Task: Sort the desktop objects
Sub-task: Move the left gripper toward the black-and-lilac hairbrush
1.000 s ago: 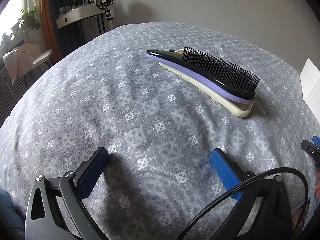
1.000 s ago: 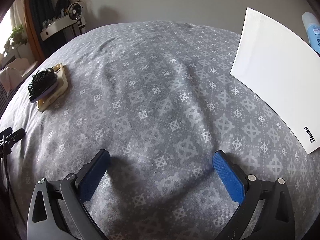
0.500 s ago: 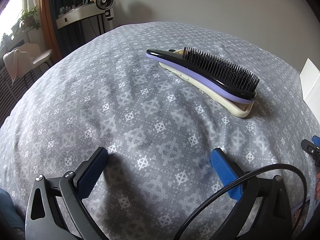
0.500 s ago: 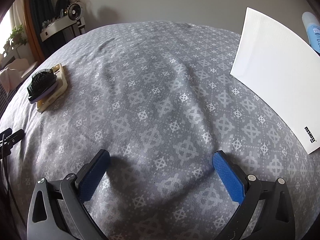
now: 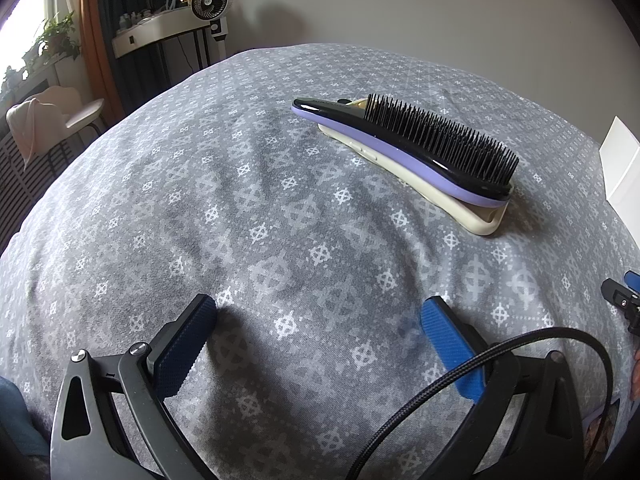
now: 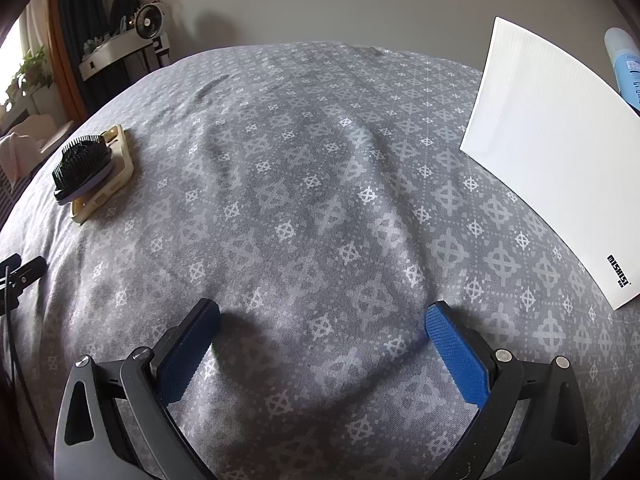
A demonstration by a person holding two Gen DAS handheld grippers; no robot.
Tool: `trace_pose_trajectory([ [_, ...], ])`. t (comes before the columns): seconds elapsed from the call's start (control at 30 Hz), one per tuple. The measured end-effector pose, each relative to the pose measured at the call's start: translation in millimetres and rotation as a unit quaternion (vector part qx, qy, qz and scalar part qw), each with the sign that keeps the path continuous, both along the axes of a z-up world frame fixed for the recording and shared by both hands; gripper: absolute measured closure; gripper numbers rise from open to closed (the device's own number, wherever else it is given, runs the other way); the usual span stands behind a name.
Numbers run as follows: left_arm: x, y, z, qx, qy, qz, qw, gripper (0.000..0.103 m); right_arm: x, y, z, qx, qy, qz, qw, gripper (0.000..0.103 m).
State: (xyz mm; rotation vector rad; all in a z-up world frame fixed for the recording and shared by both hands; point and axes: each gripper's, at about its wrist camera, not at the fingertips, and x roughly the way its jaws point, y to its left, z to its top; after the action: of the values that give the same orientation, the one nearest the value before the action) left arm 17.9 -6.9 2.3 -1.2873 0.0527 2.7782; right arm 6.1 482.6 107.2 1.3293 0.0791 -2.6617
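Two grippers hover over one grey patterned cloth (image 5: 248,208) that covers the whole surface; the left gripper (image 5: 318,330) has its blue-padded fingers spread wide with nothing between them, and the right gripper (image 6: 322,328) is likewise spread and empty, both low above the near edge of the cloth. One hairbrush (image 5: 416,148) (black bristles up, a lilac band along its side) lies on top of one cream phone case (image 5: 460,206), the two touching and stacked as a pair; in the left wrist view they sit toward the far right part of the cloth, and in the right wrist view the same pair lies near the cloth's left edge, well apart from the right gripper. One white box (image 6: 560,152) lies flat at the right edge of the cloth, with small dark lettering at its near corner; whether anything is inside it cannot be told. One pale blue bottle (image 6: 626,68) shows partly beyond the box at the far right corner. One braided black cable (image 5: 472,364) loops across the left gripper's right finger.
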Motion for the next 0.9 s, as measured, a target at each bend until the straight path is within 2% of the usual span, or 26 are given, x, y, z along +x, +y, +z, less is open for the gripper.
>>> trace_pose_trajectory([
  [0.67, -2.4, 0.7, -1.6, -0.004, 0.001, 0.001, 1.0, 0.0, -1.5, -0.5, 0.1, 0.002, 0.001, 0.001, 1.0, 0.0],
  [0.77, -12.1, -0.5, 2.1, 0.005, -0.034, 0.014, 0.9993, 0.0, -1.6, -0.4, 0.2, 0.002, 0.001, 0.001, 1.0, 0.0],
  [0.8, -16.2, -1.6, 6.1, 0.016, -0.058, 0.01, 0.9981, 0.0, -1.7, -0.4, 0.2, 0.002, 0.001, 0.001, 1.0, 0.0],
  [0.83, -18.5, -4.0, 11.6, 0.044, -0.072, 0.005, 0.9964, 0.0, -1.8, -0.2, 0.3, 0.002, 0.001, 0.001, 1.0, 0.0],
  [0.87, -18.8, -10.2, 20.6, 0.108, -0.073, -0.006, 0.9914, 0.0, -1.8, -0.3, 0.3, 0.002, 0.001, 0.001, 1.0, 0.0],
  [0.9, -18.8, -16.5, 27.0, 0.169, -0.071, -0.012, 0.983, 0.0, -1.9, -0.3, 0.3, 0.002, 0.001, 0.001, 1.0, 0.0],
])
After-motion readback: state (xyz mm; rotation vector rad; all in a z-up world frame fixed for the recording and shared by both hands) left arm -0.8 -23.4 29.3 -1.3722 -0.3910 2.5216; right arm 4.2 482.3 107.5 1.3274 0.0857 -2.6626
